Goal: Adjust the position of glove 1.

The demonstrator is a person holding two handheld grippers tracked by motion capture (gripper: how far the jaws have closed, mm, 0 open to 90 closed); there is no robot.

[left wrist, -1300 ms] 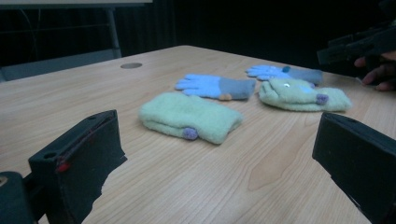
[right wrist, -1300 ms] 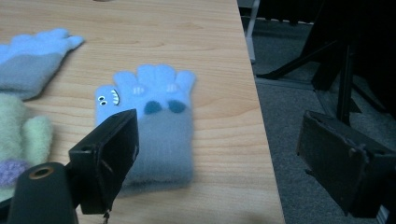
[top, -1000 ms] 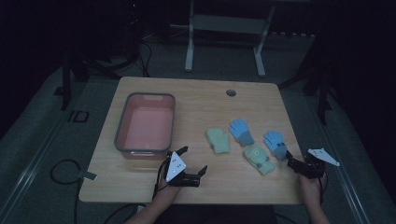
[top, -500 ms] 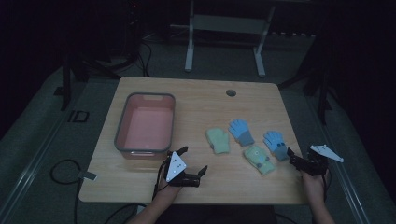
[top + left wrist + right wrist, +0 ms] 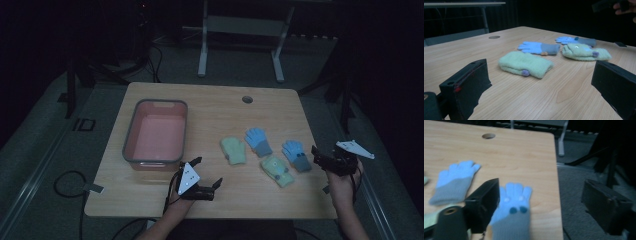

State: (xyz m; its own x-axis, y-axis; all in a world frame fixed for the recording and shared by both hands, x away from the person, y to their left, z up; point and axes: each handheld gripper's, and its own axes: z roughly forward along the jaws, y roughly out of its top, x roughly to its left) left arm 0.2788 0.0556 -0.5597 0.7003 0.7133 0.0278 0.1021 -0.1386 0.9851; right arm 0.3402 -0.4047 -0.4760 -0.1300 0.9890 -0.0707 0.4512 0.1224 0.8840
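Right tongs (image 5: 320,156): wide apart, empty; poised at the right edge of the surface (image 5: 210,105), one tong over the wood, the other out past the rim above the floor.
Nearest item: blue glove with two dark buttons (image 5: 296,155), just beside the right tongs, toward the surface middle from them.
Long axis of that glove: fingers toward the far edge, grey cuff toward the person; roughly in line with the tongs in the right gripper view (image 5: 511,207).
Left tongs (image 5: 207,174): wide apart, empty; low over the near edge, pointed toward the gloves, well apart from them.
Other gloves: second blue glove (image 5: 258,141), plain green mitten (image 5: 234,151), green mitten with face (image 5: 276,171); clustered, near but apart.
Bin (image 5: 131,131): pink, empty, left half of surface.
Nearer hand, judged: right.
Open room: bare wood between cluster and bin; little margin at the right rim.
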